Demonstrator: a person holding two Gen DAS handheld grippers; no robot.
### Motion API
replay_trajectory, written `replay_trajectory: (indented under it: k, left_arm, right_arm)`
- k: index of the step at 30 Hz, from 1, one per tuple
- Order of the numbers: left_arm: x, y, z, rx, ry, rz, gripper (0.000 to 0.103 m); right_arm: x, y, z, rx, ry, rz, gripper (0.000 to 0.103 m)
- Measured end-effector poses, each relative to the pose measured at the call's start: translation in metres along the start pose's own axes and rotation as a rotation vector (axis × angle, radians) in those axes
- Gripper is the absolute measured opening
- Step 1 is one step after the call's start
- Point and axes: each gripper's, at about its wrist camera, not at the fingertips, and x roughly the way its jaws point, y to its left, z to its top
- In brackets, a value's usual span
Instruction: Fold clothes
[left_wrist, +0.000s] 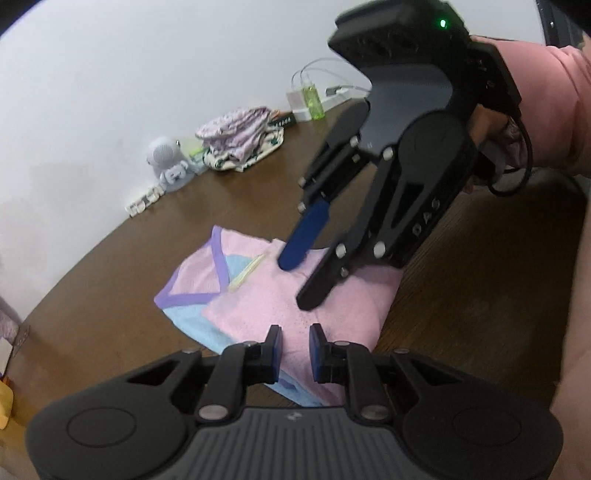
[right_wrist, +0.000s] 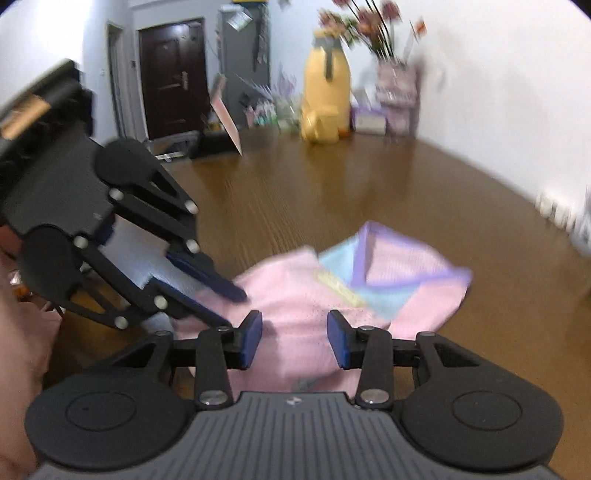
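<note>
The garment (left_wrist: 295, 295) lay folded at centre frame on the table (left_wrist: 480, 277), neckline pointing upper left. The left gripper (left_wrist: 295, 354) stood narrowly apart, the right gripper (right_wrist: 294, 339) wider, neither clamping cloth.

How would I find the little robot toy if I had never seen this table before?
Start at the brown wooden table and look along its far edge where it meets the white wall. Left of the pile of folded clothes sits the robot toy. It is the only rounded, pale bluish-white thing there, with a dotted round head, and it stands just above a row of small white blocks.
</note>
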Motion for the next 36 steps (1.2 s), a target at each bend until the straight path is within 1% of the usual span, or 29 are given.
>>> replay_trajectory:
  k: [3,6,7,8,9,10,11,12,13,15,18,21,23,25,27,28,31,34,36]
  left_arm:
    - [0.0,-0.002,-0.003,0.002,-0.005,-0.004,0.011]
    - [-0.003,-0.003,-0.004,-0.002,-0.014,-0.003,0.011]
    - [-0.005,-0.002,-0.004,-0.008,-0.02,0.0,0.012]
    - [-0.007,-0.002,-0.003,-0.013,-0.026,0.003,0.017]
    - [-0.011,-0.001,-0.003,-0.023,-0.039,0.009,0.03]
    - [-0.019,0.001,-0.004,-0.045,-0.067,0.022,0.042]
    - [-0.027,0.004,-0.004,-0.067,-0.095,0.035,0.063]
    - [-0.036,0.005,-0.005,-0.092,-0.125,0.049,0.084]
    - [-0.045,0.005,-0.007,-0.123,-0.16,0.067,0.095]
    - [-0.061,0.005,-0.011,-0.185,-0.221,0.102,0.102]
    - [-0.07,-0.002,-0.017,-0.274,-0.234,0.143,0.103]
    - [-0.07,-0.008,-0.023,-0.332,-0.206,0.164,0.103]
    - [-0.071,-0.011,-0.025,-0.352,-0.197,0.188,0.103]
    - [-0.071,-0.013,-0.028,-0.372,-0.188,0.209,0.103]
    - [-0.07,-0.008,-0.031,-0.39,-0.183,0.209,0.103]
    - [-0.069,-0.008,-0.032,-0.395,-0.18,0.206,0.103]
    - [-0.069,-0.01,-0.035,-0.401,-0.176,0.202,0.103]
    - [-0.071,-0.011,-0.038,-0.413,-0.184,0.196,0.103]
    - [-0.071,-0.011,-0.04,-0.417,-0.186,0.197,0.103]
  right_arm:
    - [0.001,-0.006,-0.012,0.082,-0.033,0.022,0.039]
    - [-0.002,0.0,-0.014,0.07,-0.046,-0.004,0.039]
    - [-0.008,0.003,-0.013,0.058,-0.056,-0.007,0.041]
    - [-0.014,0.007,-0.012,0.045,-0.067,-0.01,0.048]
    - [-0.02,0.01,-0.012,0.033,-0.077,-0.013,0.065]
    - [-0.029,0.015,-0.011,0.015,-0.095,-0.019,0.076]
    - [-0.041,0.022,-0.01,-0.016,-0.125,-0.032,0.093]
    - [-0.051,0.03,-0.009,-0.051,-0.148,-0.048,0.099]
    - [-0.059,0.038,-0.009,-0.085,-0.162,-0.064,0.103]
    - [-0.069,0.049,-0.009,-0.113,-0.171,-0.093,0.103]
    - [-0.075,0.057,-0.014,-0.074,-0.165,-0.134,0.103]
    - [-0.07,0.06,-0.021,0.004,-0.17,-0.189,0.103]
    - [-0.067,0.062,-0.026,0.059,-0.198,-0.228,0.103]
    - [-0.065,0.065,-0.029,0.088,-0.221,-0.277,0.103]
    - [-0.062,0.069,-0.032,0.111,-0.238,-0.319,0.103]
    - [-0.06,0.07,-0.033,0.121,-0.233,-0.321,0.103]
    - [-0.059,0.074,-0.035,0.124,-0.221,-0.325,0.103]
    - [-0.06,0.078,-0.036,0.099,-0.233,-0.357,0.103]
    - [-0.058,0.083,-0.04,0.012,-0.216,-0.401,0.103]
